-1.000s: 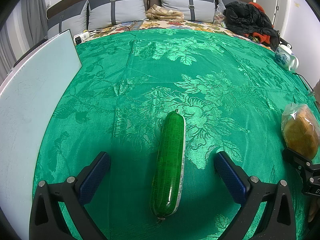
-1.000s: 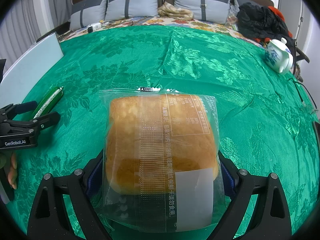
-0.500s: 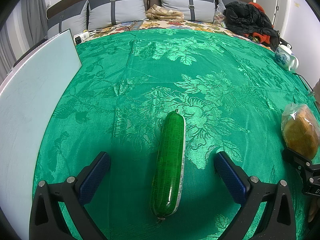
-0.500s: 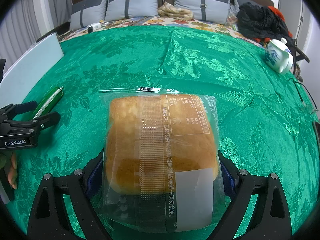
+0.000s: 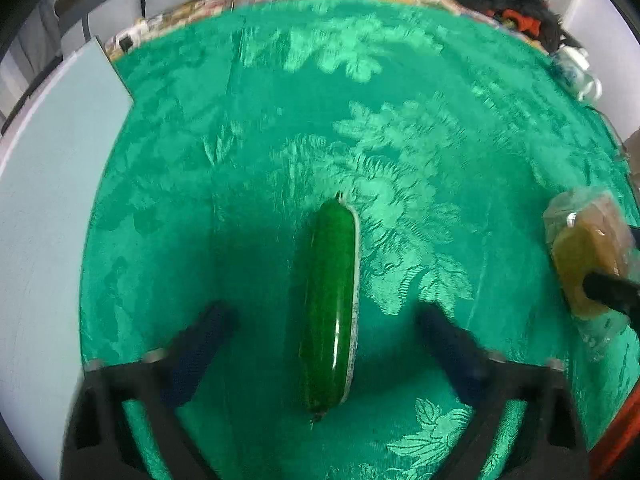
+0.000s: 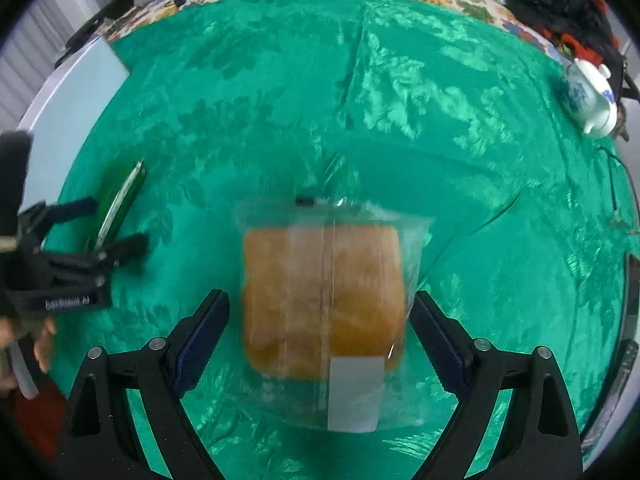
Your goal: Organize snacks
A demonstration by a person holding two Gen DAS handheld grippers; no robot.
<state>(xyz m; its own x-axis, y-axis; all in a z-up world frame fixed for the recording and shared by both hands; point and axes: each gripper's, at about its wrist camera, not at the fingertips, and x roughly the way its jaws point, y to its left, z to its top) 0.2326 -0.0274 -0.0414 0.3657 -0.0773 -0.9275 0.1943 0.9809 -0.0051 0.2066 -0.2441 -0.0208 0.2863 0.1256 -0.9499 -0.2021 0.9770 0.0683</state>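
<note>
My left gripper [image 5: 324, 332] is spread wide around the green sausage [image 5: 329, 304], untouched. My right gripper [image 6: 320, 320] straddles the bread packet [image 6: 326, 300], its pads apparently just clear.

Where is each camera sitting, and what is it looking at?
Left wrist: rides on the left hand-held gripper, looking along its open dark fingers at the green sausage on the green cloth.
Right wrist: rides on the right hand-held gripper, looking along its open fingers at the bagged bread; the person's left hand shows at the left edge.
Shared: both views show the sausage, bread, cloth, the white board and the teapot; each shows the other gripper.
</note>
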